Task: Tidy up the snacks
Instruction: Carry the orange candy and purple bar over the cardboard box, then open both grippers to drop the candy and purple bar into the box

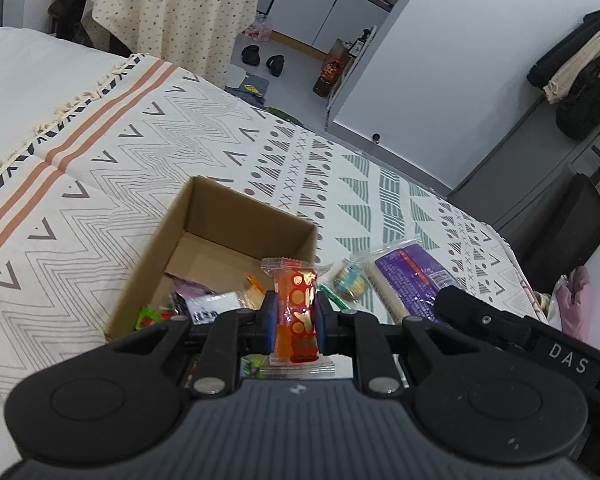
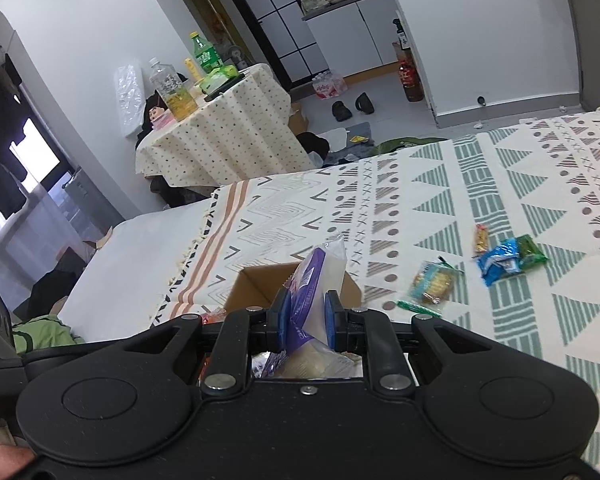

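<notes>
the left gripper [image 1: 296,312] has its jaws clamped on an orange snack packet [image 1: 297,312] (upright) above the cardboard box [image 1: 140,276] on the bed [image 1: 100,152]; the right gripper [image 2: 308,316] pinches a purple-and-clear packet [image 2: 320,280].

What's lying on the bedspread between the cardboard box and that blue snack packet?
In the right wrist view, a clear cracker packet and a thin green stick packet lie between the cardboard box and the blue packet.
</notes>
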Tool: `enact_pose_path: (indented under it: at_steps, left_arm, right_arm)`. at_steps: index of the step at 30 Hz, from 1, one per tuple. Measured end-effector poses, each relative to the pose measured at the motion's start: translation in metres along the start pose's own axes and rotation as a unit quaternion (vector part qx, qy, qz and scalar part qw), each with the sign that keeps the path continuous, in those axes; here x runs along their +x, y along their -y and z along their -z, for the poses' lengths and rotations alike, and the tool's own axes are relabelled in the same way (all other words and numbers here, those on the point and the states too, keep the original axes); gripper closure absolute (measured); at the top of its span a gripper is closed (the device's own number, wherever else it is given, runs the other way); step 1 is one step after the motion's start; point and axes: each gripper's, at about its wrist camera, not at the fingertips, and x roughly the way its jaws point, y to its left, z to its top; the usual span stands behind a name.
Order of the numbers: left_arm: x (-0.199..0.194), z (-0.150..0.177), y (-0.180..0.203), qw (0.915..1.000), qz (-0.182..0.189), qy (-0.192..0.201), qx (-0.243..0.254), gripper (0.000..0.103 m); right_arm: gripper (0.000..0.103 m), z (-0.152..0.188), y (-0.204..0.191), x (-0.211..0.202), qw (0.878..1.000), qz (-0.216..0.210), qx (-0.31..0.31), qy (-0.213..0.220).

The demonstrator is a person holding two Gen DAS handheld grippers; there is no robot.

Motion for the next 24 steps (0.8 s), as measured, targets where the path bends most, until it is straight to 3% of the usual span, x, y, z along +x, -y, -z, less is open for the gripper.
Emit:
enact_pose_path:
  at_steps: [17,21,24]
  left_arm:
    - [0.033,-0.032,-0.049,0.9991,-0.018,-0.02,-0.032,0.084]
    - [0.04,-0.039,-0.053,0.9984,-0.035,-0.03,-0.032,0.078]
    - [0.041,-0.041,-0.057,0.998,-0.032,-0.035,-0.042,0.067]
  right_arm:
    - [0.085,-0.005,-0.03,0.066,0.999,-0.017,-0.001,-0.042]
    - [0.085,-0.005,-0.031,0.076,0.999,-0.015,0.002,-0.05]
    - [0.085,-0.005,-0.033,0.081,0.998,-0.018,0.004,-0.053]
